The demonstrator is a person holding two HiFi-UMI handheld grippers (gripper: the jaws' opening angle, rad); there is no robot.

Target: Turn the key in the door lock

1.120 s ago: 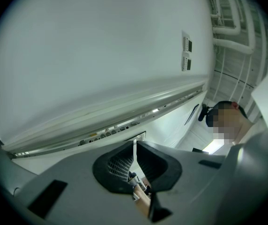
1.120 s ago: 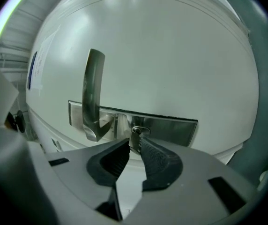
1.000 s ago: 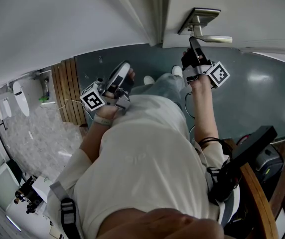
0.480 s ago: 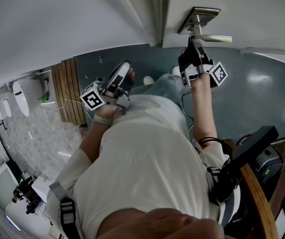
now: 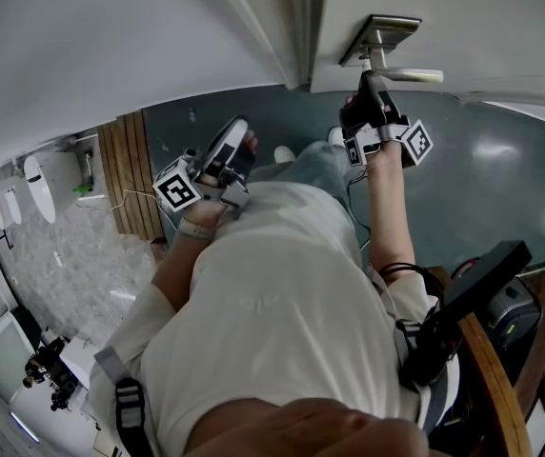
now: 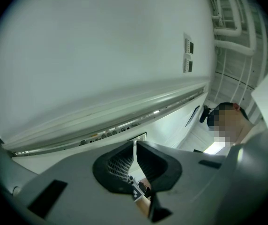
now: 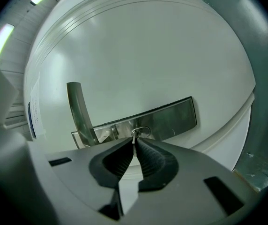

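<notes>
**Item: key (image 7: 135, 134).** It was seated in the lock plate (image 7: 171, 118), centre of the right gripper view, with its thin head projecting towards the camera.

**Right gripper (image 7: 134, 142).** The jaws had just closed and were pinched on the key head. It was held roughly level and square to the door (image 7: 138, 50), probably so that a wrist roll would turn the key.

**Left gripper (image 6: 134, 146).** The jaws were together and empty. It was parked left of centre in the head view, apparently kept clear.

**Clearance.** The handle lever (image 7: 80, 111) stood just left of the key and was the likeliest obstruction. The plate was bare to the right, and the door edge at lower right was well apart.
</notes>
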